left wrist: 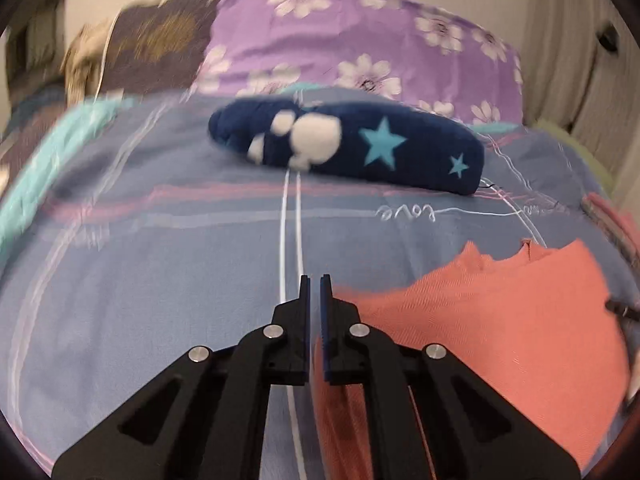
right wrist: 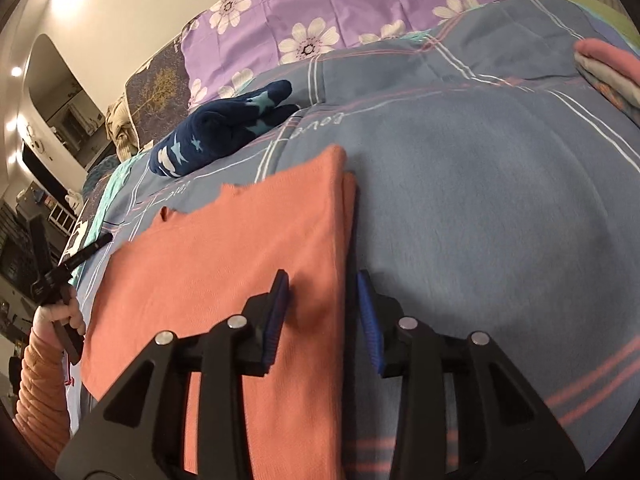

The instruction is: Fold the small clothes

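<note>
right gripper (right wrist: 322, 308) fingers spread astride the folded salmon cloth's (right wrist: 224, 280) edge; left gripper (left wrist: 315, 300) fingers nearly together (pinching nothing).

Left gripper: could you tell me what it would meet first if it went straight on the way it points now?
Probably the blue bedspread, since the left gripper points low across it; farther along that line lies the navy star-print garment. Depth is unclear.
</note>
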`<action>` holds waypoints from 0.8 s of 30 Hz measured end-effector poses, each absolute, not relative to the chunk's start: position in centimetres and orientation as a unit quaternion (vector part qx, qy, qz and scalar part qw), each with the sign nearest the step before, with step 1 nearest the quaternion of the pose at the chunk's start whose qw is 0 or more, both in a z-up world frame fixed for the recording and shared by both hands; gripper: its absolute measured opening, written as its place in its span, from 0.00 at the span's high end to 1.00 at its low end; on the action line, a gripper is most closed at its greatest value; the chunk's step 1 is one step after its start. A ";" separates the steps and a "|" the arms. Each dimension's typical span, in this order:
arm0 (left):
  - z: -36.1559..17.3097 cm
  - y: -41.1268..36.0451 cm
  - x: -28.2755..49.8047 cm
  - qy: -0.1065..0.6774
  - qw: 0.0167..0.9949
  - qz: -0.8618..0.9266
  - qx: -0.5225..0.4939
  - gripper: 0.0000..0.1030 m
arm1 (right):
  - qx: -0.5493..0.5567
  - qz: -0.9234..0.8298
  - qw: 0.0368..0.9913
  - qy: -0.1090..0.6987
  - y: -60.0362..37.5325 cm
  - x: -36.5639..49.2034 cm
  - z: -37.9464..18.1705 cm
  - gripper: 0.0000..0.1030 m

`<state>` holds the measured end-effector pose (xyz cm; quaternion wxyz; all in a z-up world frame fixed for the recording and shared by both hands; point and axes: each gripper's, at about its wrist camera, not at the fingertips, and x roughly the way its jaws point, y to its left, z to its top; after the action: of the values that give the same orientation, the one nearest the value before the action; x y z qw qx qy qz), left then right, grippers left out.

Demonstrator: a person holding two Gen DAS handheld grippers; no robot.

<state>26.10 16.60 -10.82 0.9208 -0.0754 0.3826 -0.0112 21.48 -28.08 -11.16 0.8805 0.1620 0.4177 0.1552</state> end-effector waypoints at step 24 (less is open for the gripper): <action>-11.3 12.0 4.8 0.397 0.910 -0.089 0.078 0.94 | 0.202 0.151 0.876 0.411 -31.7 8.2 -12.6 0.58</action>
<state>4.78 11.99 -11.29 0.9103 0.0784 0.3966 -0.0893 8.23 -31.71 -12.62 0.8759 0.2017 0.4114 0.1515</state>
